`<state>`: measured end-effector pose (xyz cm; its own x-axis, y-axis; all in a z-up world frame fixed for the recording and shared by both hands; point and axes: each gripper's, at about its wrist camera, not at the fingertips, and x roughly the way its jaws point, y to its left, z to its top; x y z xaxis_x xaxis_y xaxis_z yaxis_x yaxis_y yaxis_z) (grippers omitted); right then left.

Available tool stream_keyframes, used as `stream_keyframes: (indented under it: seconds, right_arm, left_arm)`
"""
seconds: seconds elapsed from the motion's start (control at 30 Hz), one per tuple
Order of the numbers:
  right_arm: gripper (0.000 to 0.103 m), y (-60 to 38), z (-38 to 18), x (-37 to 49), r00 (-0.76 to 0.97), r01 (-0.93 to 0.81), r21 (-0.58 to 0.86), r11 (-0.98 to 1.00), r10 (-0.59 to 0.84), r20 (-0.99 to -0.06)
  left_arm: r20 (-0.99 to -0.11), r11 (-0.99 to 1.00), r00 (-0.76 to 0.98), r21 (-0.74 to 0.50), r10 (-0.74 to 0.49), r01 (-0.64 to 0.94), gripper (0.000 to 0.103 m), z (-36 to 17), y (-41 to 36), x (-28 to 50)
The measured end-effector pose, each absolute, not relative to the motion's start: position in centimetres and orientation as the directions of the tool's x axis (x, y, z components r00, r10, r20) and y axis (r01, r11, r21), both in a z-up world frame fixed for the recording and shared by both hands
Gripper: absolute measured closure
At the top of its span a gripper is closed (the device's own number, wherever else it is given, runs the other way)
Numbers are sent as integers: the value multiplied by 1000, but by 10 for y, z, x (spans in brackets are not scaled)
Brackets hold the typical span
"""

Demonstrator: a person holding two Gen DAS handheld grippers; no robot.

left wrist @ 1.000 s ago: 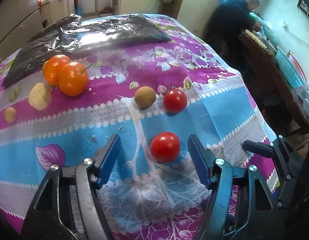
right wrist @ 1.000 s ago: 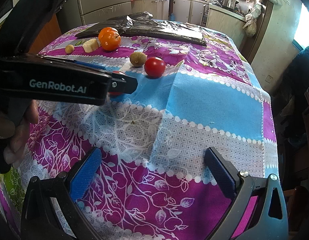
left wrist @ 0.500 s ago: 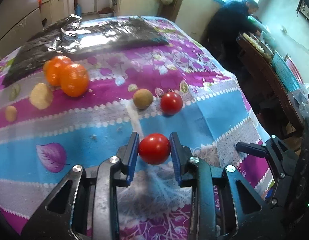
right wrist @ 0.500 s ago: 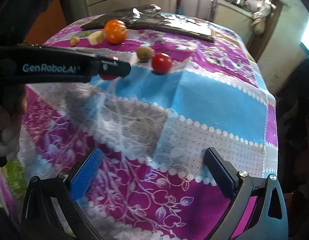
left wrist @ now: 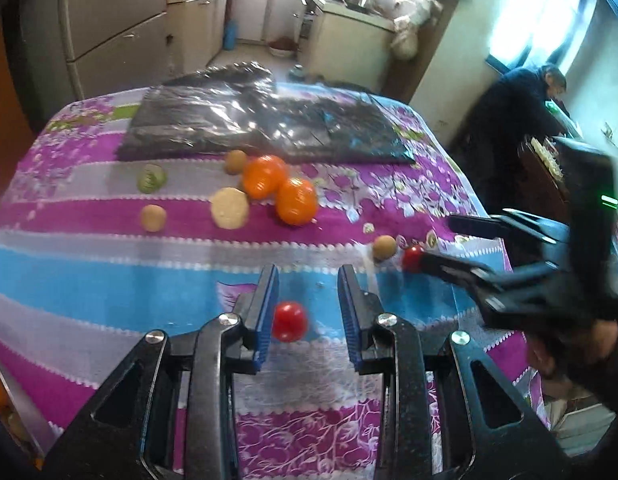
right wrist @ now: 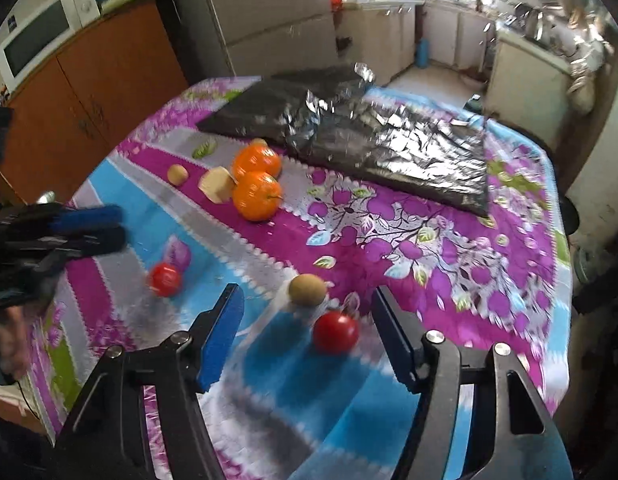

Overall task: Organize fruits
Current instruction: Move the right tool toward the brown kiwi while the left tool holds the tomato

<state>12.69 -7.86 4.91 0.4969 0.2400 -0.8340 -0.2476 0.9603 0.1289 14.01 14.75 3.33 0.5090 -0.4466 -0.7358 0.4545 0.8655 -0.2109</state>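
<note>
While motion blur softens both views, the left hand-held gripper hangs with its blue pads spread apart over a flowered purple-and-blue cloth covering the worktop. A small red tomato shows in the gap, close to the left-side pad and clear of the other. From the right wrist view that same tomato appears to lie on the cloth at 9 o'clock, apart from the left gripper's fingers; the blur leaves contact with the cloth uncertain.

The right hand-held gripper is also wide open, and a second red tomato sits between its fingers, nearer the right-side one, touching neither. Just beyond it, at 12 o'clock from the tomato, rests a round brown fruit. In the left wrist view this second tomato is half hidden behind a finger of the right gripper, whose body is smeared and cut off at 3 o'clock.

Farther back, two shiny oranges touch each other, a pale cut fruit piece just beside them. A green kiwi half and a small tan fruit lie towards 9 o'clock. A crumpled black plastic sheet covers the far end. A person in dark clothing bends over at 2 o'clock, partly hidden.
</note>
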Motion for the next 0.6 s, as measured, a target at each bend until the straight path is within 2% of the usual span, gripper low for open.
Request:
stream_keyframes:
  seconds: [0.37, 0.43, 0.53, 0.6]
  right_arm:
    - [36, -58, 15, 147, 418, -338, 44, 940, 192, -888]
    - [47, -56, 11, 148, 404, -339, 45, 940, 188, -895]
    - [53, -57, 6, 147, 391, -336, 46, 941, 183, -902]
    - [69, -58, 5, 149, 378, -332, 57, 942, 188, -906]
  left_arm:
    - [-751, 878, 495, -237, -437, 415, 71, 24, 176, 136]
    - [-754, 881, 494, -237, -432, 409, 71, 23, 181, 134]
    - [-761, 886, 492, -236, -423, 399, 71, 20, 189, 134]
    - [-769, 891, 487, -236, -415, 387, 70, 15, 192, 136]
